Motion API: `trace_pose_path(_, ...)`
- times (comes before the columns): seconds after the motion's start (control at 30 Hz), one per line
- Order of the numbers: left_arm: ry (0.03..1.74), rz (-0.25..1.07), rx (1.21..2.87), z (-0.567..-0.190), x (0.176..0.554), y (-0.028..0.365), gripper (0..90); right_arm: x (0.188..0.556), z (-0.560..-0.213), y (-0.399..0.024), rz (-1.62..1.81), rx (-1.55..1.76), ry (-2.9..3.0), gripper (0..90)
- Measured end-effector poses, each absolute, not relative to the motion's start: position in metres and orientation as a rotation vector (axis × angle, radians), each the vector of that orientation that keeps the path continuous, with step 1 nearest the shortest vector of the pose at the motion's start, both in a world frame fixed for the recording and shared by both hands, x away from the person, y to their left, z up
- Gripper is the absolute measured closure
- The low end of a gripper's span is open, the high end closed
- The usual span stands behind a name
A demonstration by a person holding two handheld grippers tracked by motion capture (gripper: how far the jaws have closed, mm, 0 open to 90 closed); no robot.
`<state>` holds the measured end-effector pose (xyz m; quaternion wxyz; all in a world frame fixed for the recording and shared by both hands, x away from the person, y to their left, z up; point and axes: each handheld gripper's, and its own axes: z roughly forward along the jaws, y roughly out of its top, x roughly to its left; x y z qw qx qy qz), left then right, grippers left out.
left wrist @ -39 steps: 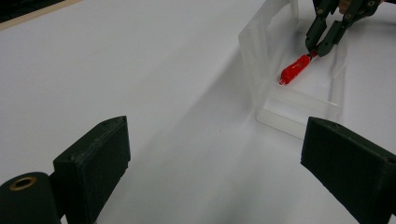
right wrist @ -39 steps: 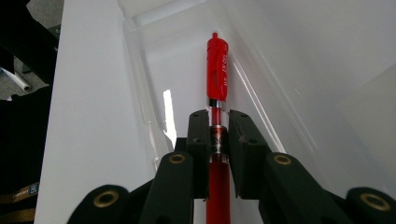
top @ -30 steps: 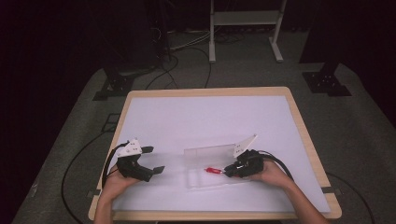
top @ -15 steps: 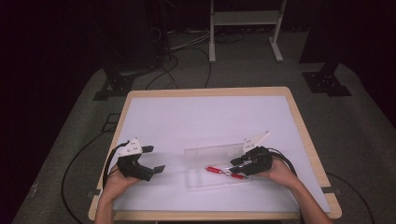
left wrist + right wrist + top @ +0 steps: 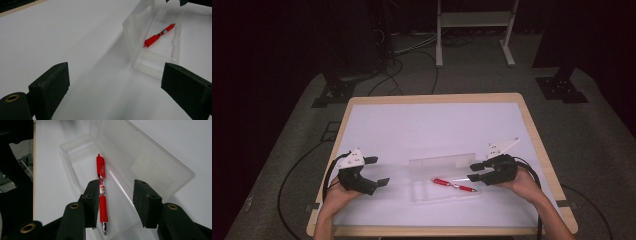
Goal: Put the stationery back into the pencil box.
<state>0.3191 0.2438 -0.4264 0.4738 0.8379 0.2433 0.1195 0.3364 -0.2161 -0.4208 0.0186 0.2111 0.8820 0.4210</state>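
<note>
While right claw (image 5: pixel 115 205) opens (jaws just parted), red pen (image 5: pixel 102 195) lies below, unheld.

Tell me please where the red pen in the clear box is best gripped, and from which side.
Grip the red pen at its grip section near the tip, probably from straight above. It lies flat in the open clear box, so low walls and the raised lid block a sideways approach. The right gripper is open just above it, holding nothing.

A pen (image 5: pixel 454 184) lies in an open case (image 5: pixel 443 176) near the table's (image 5: pixel 427 120) front edge, between two grippers.
</note>
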Motion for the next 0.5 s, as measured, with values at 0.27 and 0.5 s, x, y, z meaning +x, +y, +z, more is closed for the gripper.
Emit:
trace_pose_path(0.27, 0.599, 0.294, 2.049, -0.426, 0.319, 0.243, 7.6, 0.339, -0.417, -0.228, 1.292, 0.709, 2.713, 47.4)
trace_pose_path(0.5, 0.597, 0.296, 2.047, -0.424, 0.317, 0.243, 6.9, 0.334, -0.414, -0.238, 1.294, 0.744, 2.690, 43.9)
